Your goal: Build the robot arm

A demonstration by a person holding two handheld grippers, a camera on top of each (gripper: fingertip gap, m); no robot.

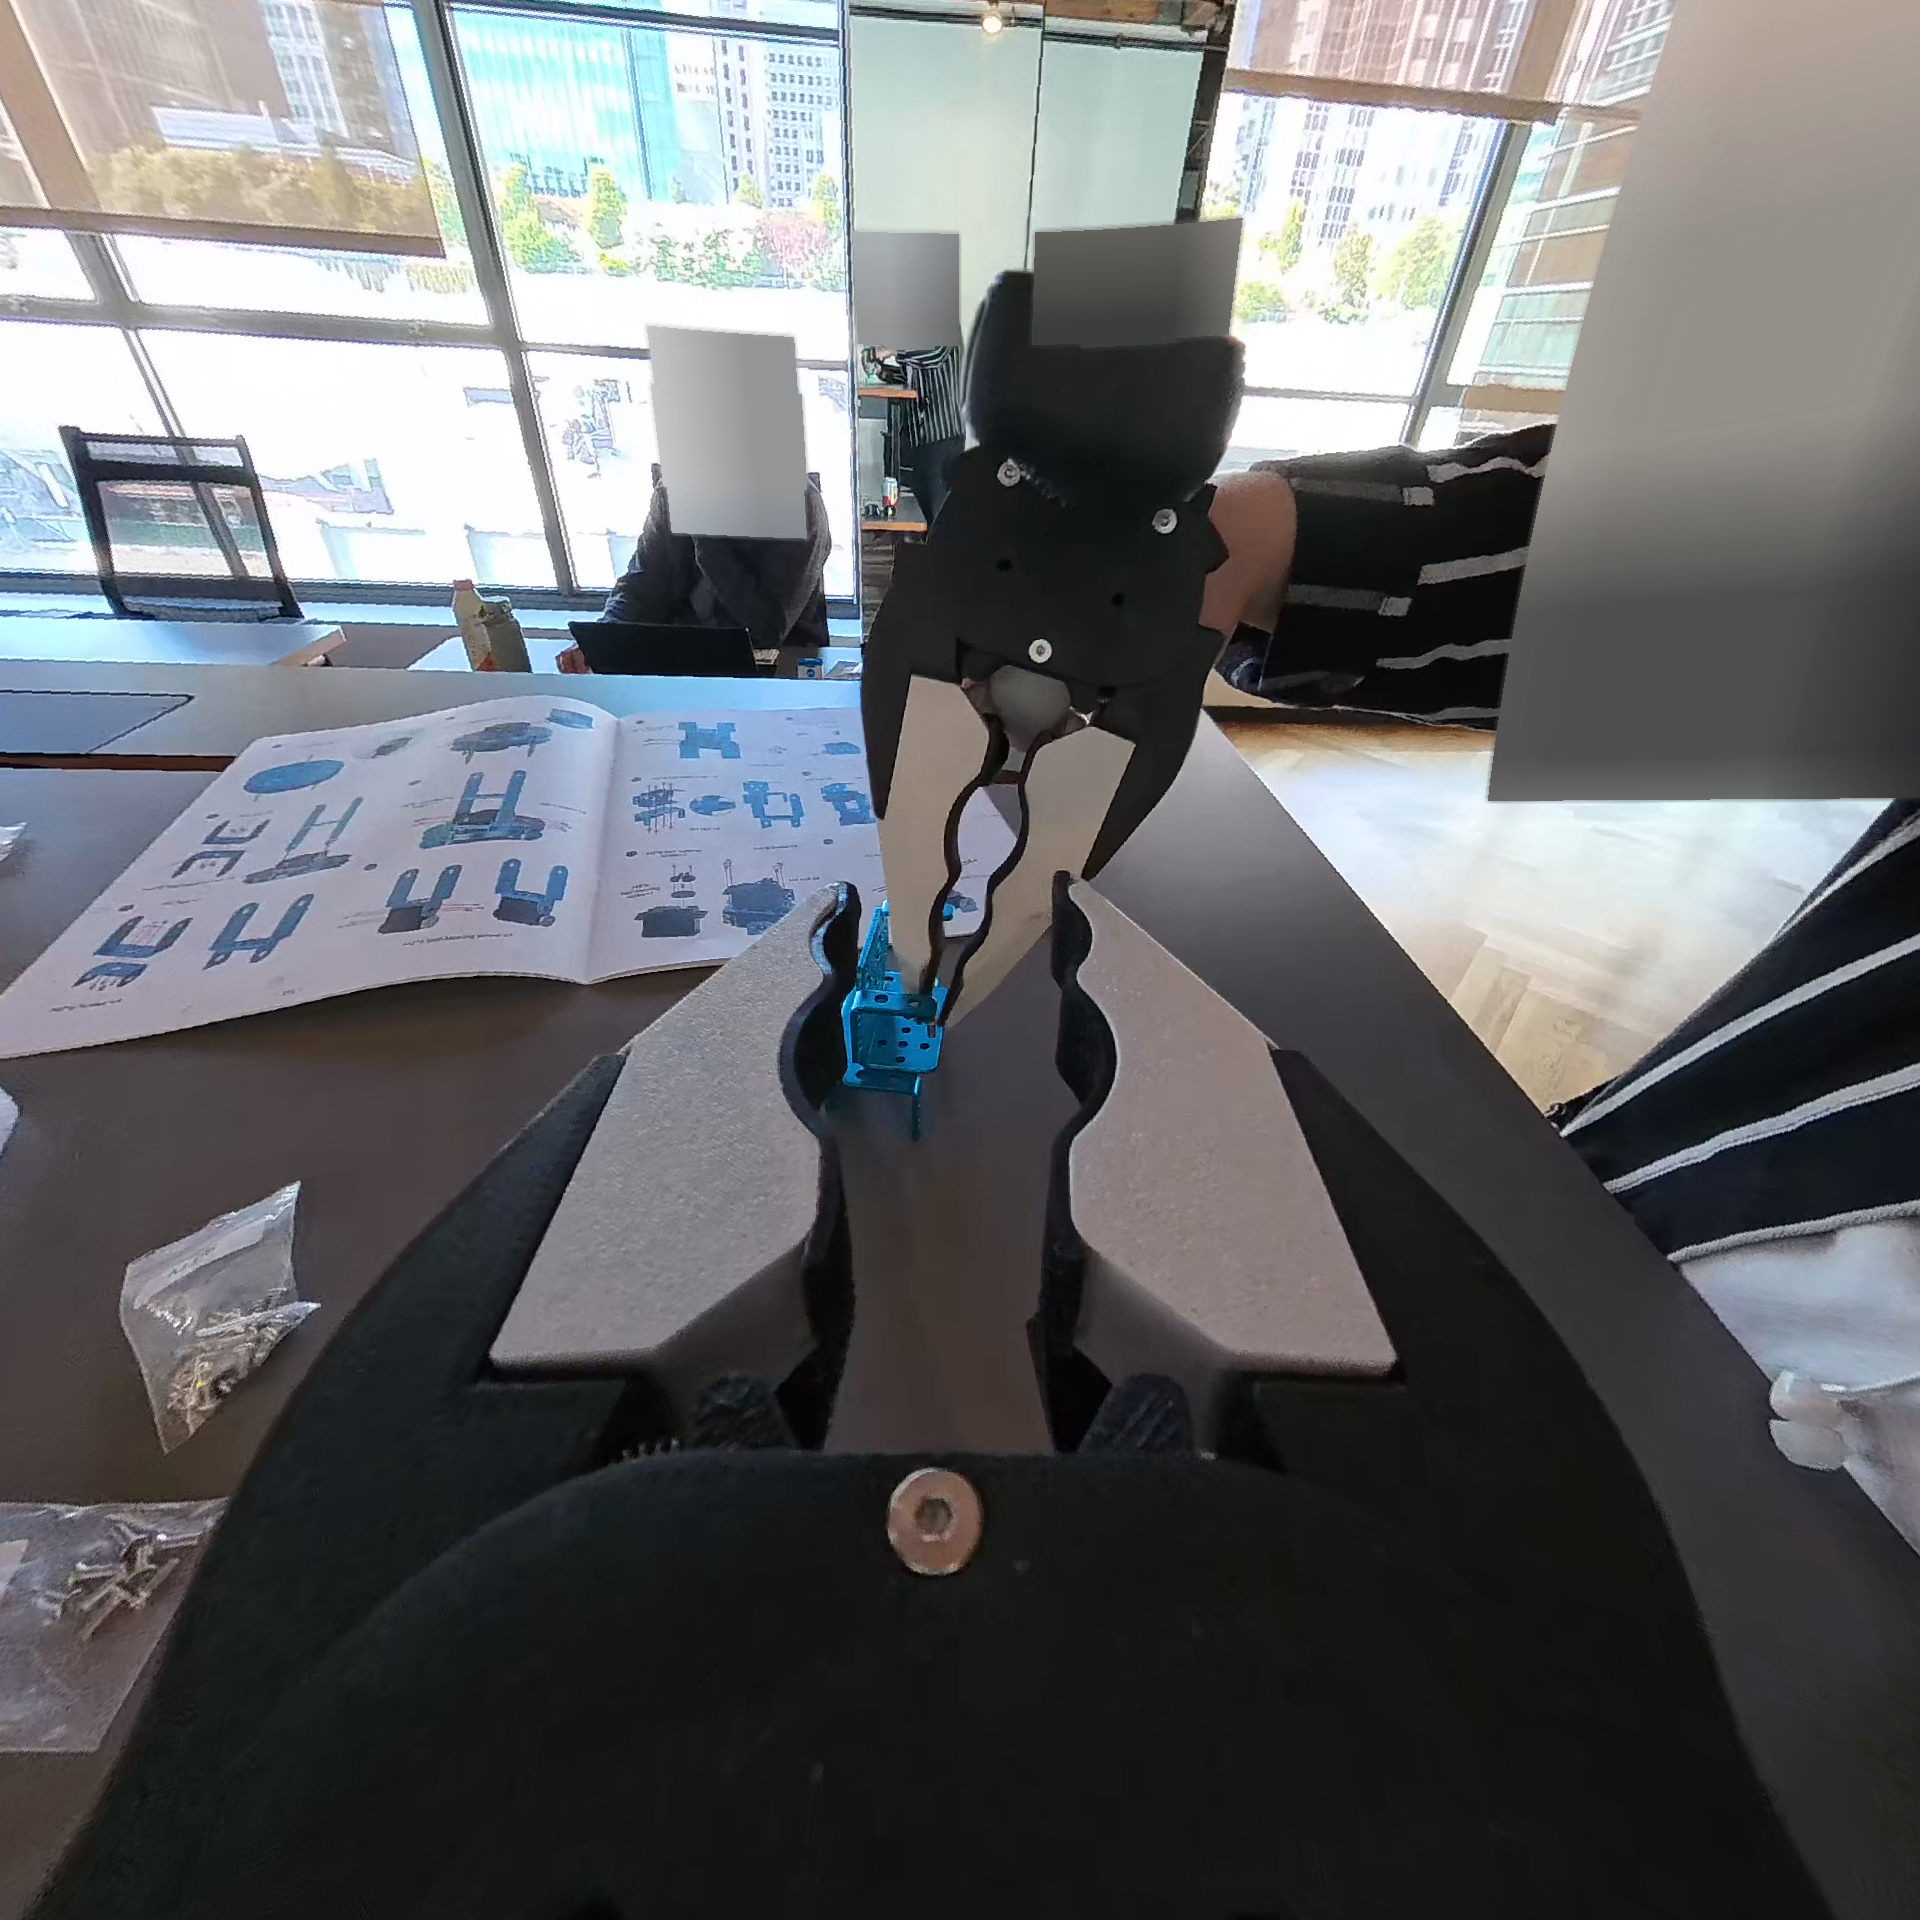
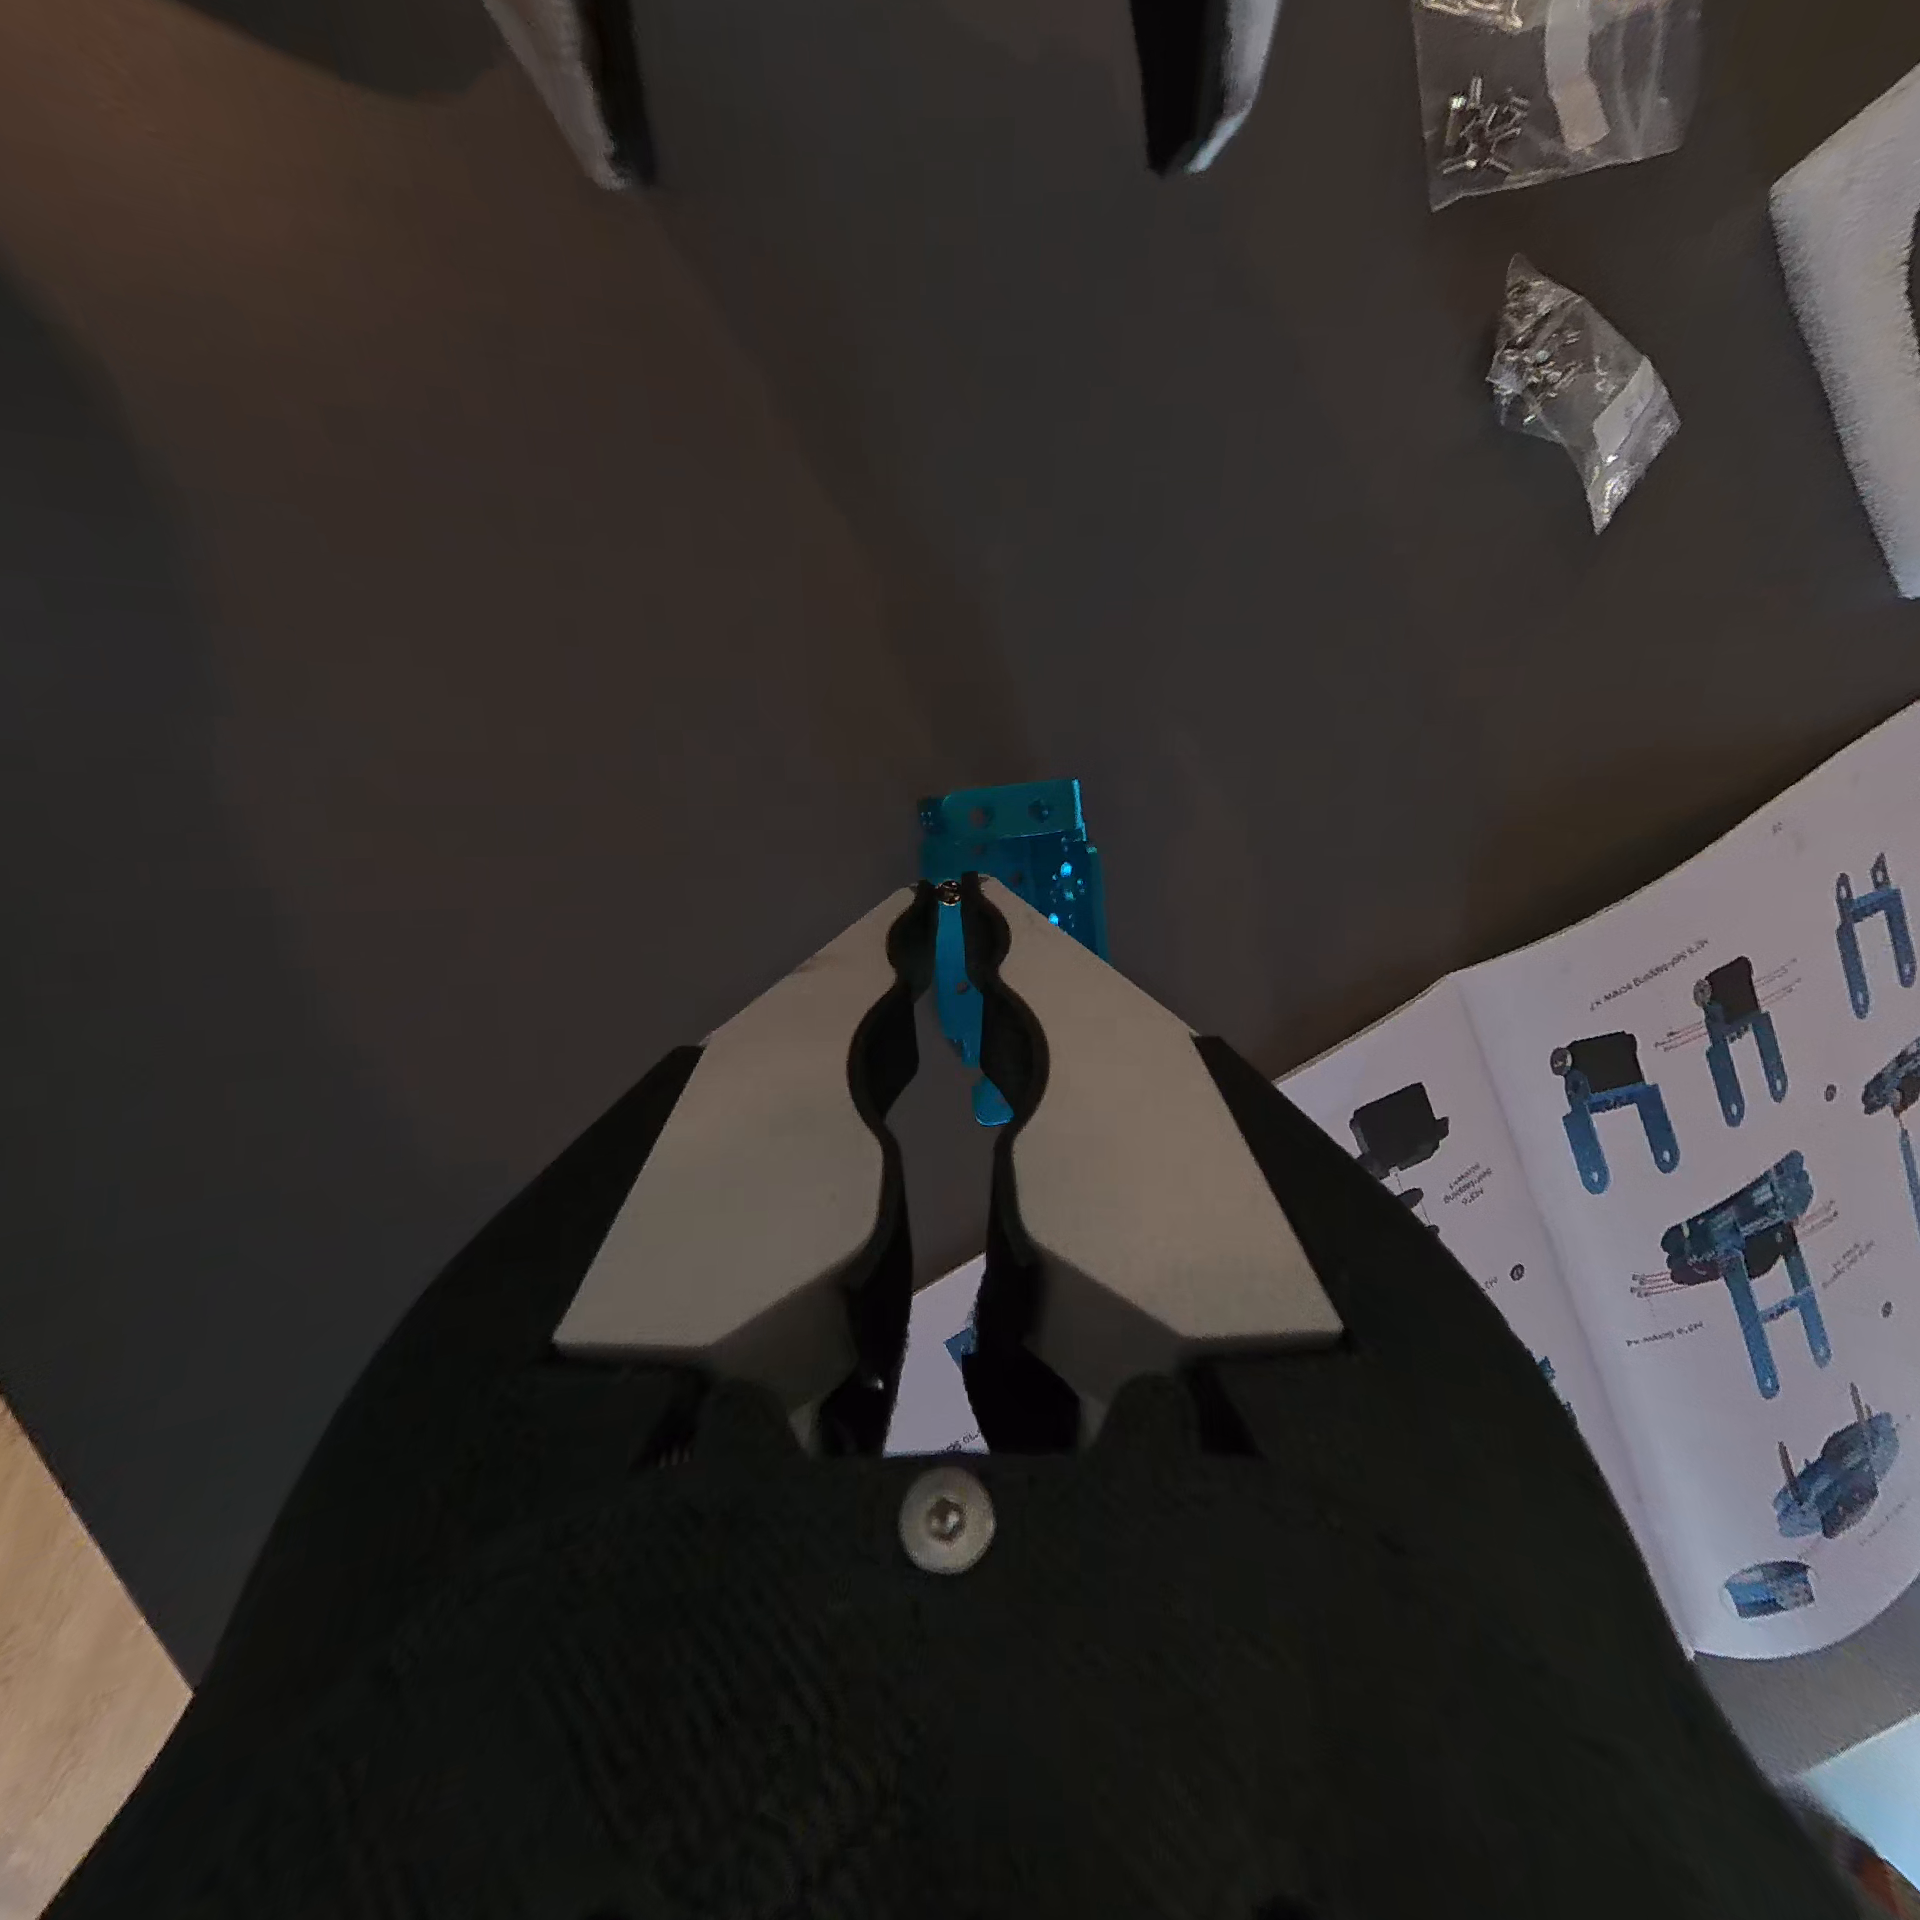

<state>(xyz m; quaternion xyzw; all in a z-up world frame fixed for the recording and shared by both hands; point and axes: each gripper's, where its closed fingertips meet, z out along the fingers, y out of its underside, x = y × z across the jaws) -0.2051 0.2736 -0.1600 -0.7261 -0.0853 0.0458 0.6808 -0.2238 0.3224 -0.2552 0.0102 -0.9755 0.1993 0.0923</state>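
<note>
Left wrist view shows the dark tabletop [image 1: 364, 1122] under an open instruction booklet [image 1: 416, 842], with bags of screws [image 1: 208, 1309] nearer. Left tongs [image 1: 951, 914] stand apart — the blue metal bracket [image 1: 894, 1029] upright on the tabletop, just beside the left finger. Right tongs [image 2: 951, 885], pointing down, are pinched together on a tiny screw [image 2: 950, 887] at the bracket's top edge.

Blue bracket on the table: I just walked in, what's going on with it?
A person works two hand-held grippers over a dark table. The right hand-held gripper pinches a tiny screw at the blue bracket. The left hand-held gripper is open, one finger against the bracket. An open manual and screw bags lie nearby.
</note>
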